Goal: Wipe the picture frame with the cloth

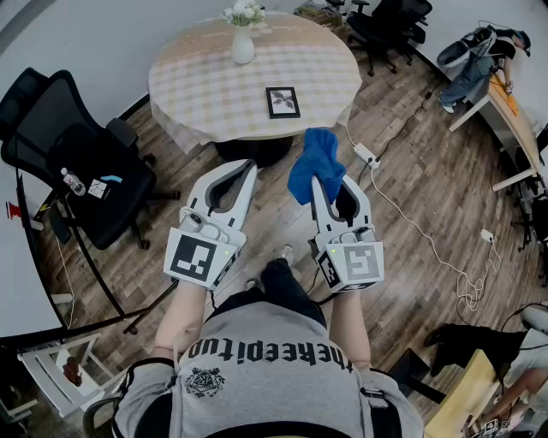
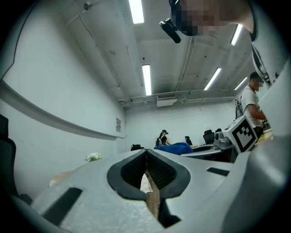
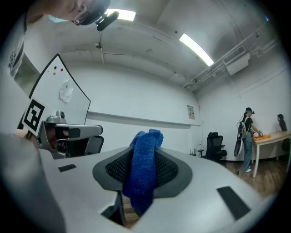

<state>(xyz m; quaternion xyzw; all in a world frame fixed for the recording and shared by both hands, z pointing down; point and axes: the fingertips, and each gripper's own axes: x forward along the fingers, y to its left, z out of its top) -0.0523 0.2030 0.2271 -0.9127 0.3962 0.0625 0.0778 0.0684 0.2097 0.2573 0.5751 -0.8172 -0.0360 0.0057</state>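
The black-rimmed picture frame (image 1: 282,102) lies flat on the round checked table (image 1: 205,94), near its front edge. My right gripper (image 1: 329,182) is held over the floor just short of the table, shut on a blue cloth (image 1: 314,162) that bunches up above its jaws. In the right gripper view the cloth (image 3: 144,168) hangs between the pads (image 3: 169,169). My left gripper (image 1: 248,168) is beside it on the left, jaws shut with nothing in them. The left gripper view shows its jaws (image 2: 146,153) touching, and the cloth (image 2: 175,146) off to the right.
A white vase of flowers (image 1: 243,38) stands at the table's far side. A black office chair (image 1: 81,162) is at the left. A power strip with cable (image 1: 366,155) lies on the wood floor to the right. A desk (image 1: 512,107) and more chairs (image 1: 385,26) stand at the back right.
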